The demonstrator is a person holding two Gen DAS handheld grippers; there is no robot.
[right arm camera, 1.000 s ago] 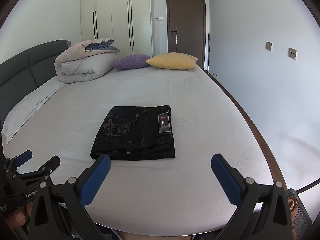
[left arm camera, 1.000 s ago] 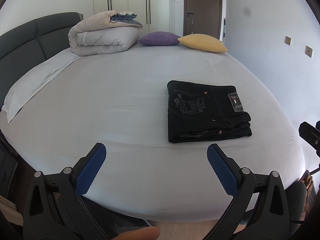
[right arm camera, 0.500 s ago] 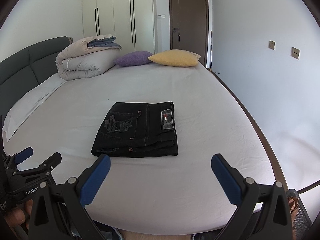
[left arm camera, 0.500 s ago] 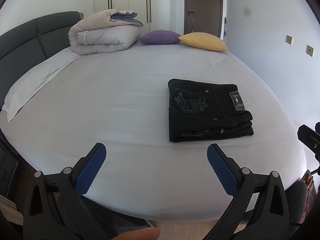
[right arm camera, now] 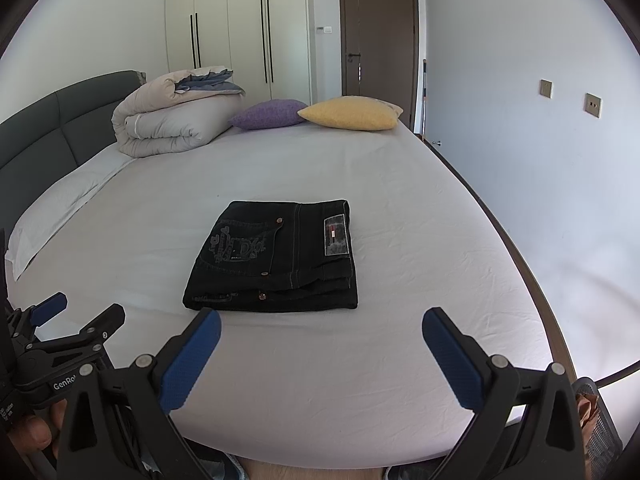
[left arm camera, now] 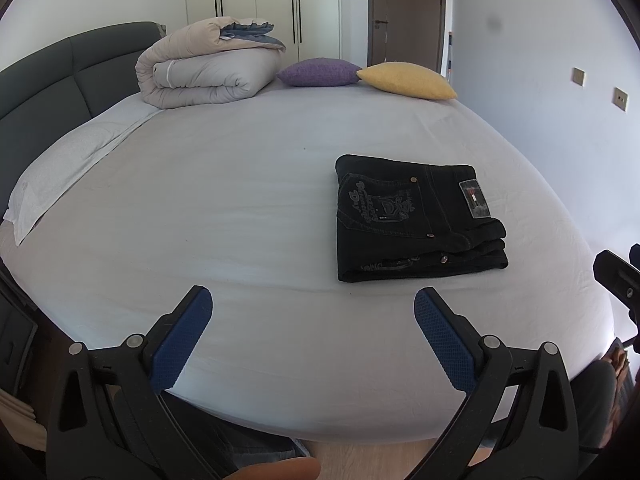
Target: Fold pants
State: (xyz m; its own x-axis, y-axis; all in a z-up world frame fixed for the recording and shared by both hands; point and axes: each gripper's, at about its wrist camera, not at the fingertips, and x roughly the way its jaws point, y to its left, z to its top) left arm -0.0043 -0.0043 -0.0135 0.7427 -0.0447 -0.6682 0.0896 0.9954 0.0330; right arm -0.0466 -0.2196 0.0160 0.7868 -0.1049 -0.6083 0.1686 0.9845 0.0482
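A pair of black jeans (left arm camera: 416, 220) lies folded into a neat rectangle on the white bed (left arm camera: 240, 216), back pocket embroidery and brand patch facing up. It also shows in the right wrist view (right arm camera: 276, 258). My left gripper (left arm camera: 312, 312) is open and empty above the bed's near edge, left of the jeans. My right gripper (right arm camera: 322, 330) is open and empty, just in front of the jeans. The left gripper also shows at the right wrist view's left edge (right arm camera: 76, 320).
A rolled grey duvet (left arm camera: 208, 68), a purple cushion (left arm camera: 318, 73) and a yellow cushion (left arm camera: 406, 80) lie at the far end. A white pillow (left arm camera: 68, 168) lies by the dark headboard (left arm camera: 60, 68). A wall (right arm camera: 540, 160) runs along the bed's right side.
Both grippers have drawn back and lifted slightly, so the jeans sit a little lower in both views. The jeans lie still and both grippers stay open.
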